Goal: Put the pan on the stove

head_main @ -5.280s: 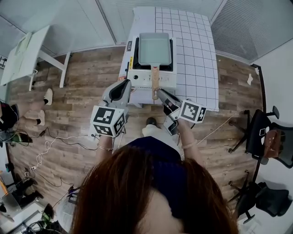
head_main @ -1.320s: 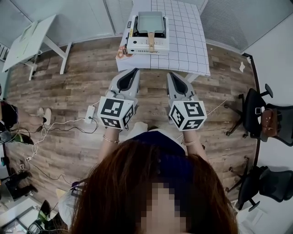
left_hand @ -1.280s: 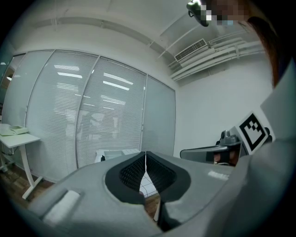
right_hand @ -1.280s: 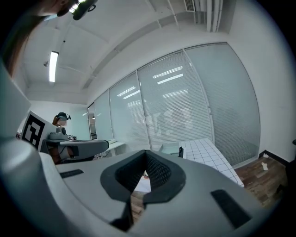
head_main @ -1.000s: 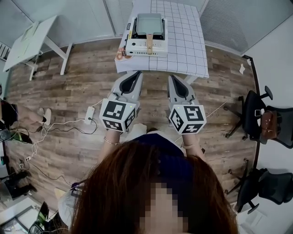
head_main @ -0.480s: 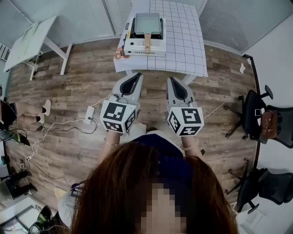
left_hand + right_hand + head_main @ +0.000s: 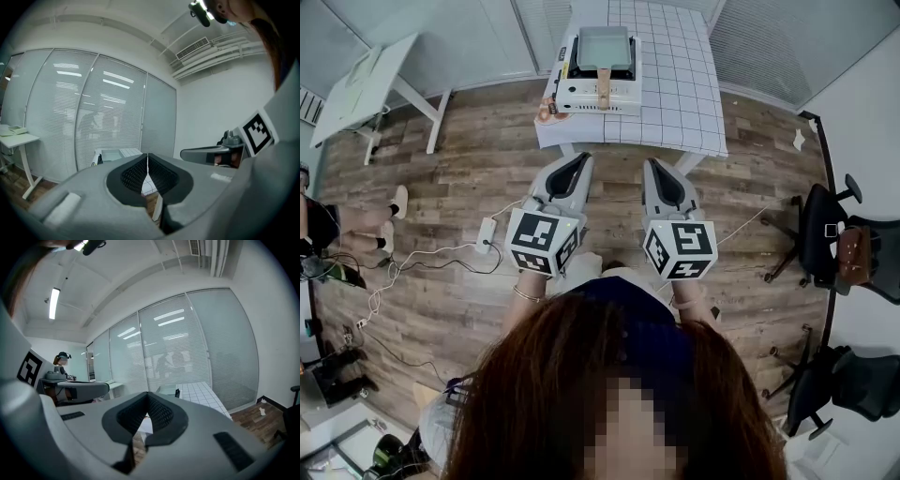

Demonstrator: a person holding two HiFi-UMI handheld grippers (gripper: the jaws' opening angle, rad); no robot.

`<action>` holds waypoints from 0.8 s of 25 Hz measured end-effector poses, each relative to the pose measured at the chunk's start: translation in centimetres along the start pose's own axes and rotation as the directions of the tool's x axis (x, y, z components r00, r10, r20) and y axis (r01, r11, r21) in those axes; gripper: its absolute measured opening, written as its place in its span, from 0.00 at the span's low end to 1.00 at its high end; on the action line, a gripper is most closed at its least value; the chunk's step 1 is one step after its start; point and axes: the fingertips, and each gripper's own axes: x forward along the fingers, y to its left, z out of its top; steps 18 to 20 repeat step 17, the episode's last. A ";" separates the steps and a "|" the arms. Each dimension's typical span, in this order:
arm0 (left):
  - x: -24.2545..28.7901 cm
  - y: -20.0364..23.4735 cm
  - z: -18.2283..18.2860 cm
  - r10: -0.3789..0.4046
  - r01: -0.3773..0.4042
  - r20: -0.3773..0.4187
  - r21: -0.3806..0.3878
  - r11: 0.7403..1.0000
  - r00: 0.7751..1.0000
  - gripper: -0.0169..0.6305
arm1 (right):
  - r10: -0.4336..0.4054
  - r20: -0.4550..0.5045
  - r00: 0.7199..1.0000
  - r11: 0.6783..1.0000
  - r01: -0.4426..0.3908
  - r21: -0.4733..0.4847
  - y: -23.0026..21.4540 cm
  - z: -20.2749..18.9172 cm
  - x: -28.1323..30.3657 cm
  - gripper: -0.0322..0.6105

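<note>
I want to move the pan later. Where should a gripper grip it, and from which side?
Probably the wooden handle of the pan: it is long and narrow and juts over the front of the stove toward the person, so come from that near side, jaws across it.

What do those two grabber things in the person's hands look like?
The pale grey left gripper and right gripper are wedge-shaped shells narrowing to a tip. Each has black ribbed pads inside and a white cube with black square markers at the back. The person wears a dark blue top and a thin bracelet on the left wrist.
</note>
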 end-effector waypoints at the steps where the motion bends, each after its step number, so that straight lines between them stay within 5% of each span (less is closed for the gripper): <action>1: -0.1 0.0 0.0 0.001 -0.001 -0.001 -0.001 1.000 1.000 0.05 | -0.004 -0.002 1.000 1.000 0.004 0.002 0.0 -0.1 0.0 0.06; 20: -1.0 0.9 -0.5 0.008 -0.008 -0.002 -0.012 1.000 1.000 0.05 | -0.037 0.000 0.999 0.998 0.037 0.053 0.0 -0.2 0.0 0.06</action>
